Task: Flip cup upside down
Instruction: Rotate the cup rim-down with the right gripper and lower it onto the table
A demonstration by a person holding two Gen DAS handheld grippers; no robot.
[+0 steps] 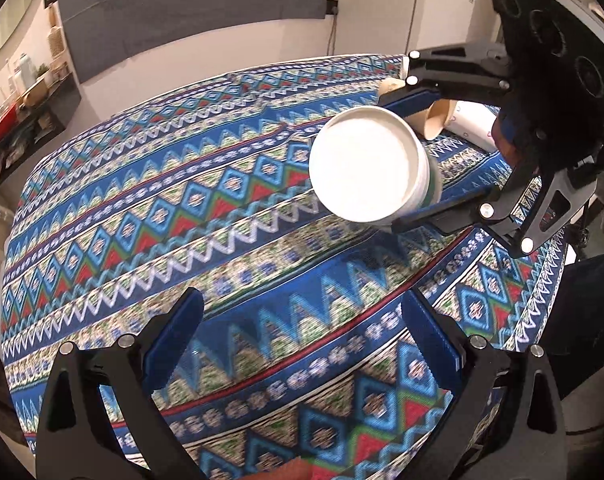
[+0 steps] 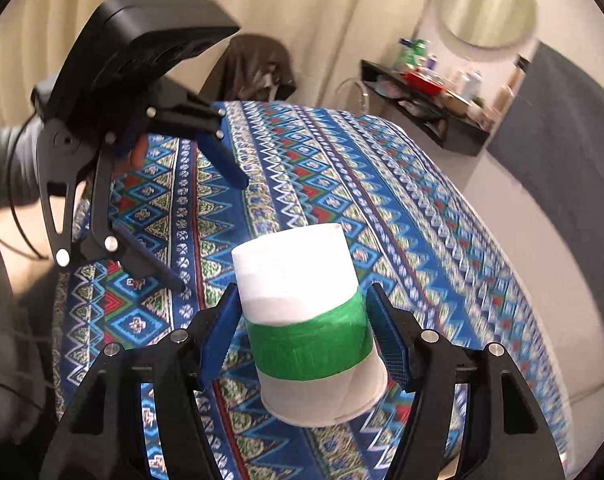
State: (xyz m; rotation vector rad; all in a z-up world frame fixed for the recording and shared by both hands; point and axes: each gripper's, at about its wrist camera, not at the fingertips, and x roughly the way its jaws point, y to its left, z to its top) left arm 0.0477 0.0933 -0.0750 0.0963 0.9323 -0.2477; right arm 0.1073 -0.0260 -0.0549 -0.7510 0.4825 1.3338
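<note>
The right gripper (image 2: 302, 340) holds a white paper cup with a green band (image 2: 305, 320) between its blue-padded fingers (image 2: 222, 336), one pad pressed to each side of the cup wall at the level of the green band. From the right wrist view the cup's flat base points away from the tool and its rolled rim sits nearest the camera, low between the finger mounts. The cup hangs clear of the blue, red and green patterned tablecloth (image 2: 341, 168) below it.

In the left wrist view the same cup (image 1: 365, 164) shows its white circular end facing the camera, clamped by the right gripper (image 1: 405, 160), which enters from the upper right of the frame. Whether that end is the base or the mouth cannot be told from this view.

The left gripper (image 1: 305, 344) stands with its blue pads (image 1: 429, 344) spread wide apart, holding nothing, above the tablecloth (image 1: 182, 200). In the right wrist view it (image 2: 210, 224) sits to the left of and beyond the held cup, apart from it.

Behind the right gripper, a brown paper cup (image 1: 433, 120) and a white paper cup (image 1: 473, 124) lie on their sides on the cloth.
</note>
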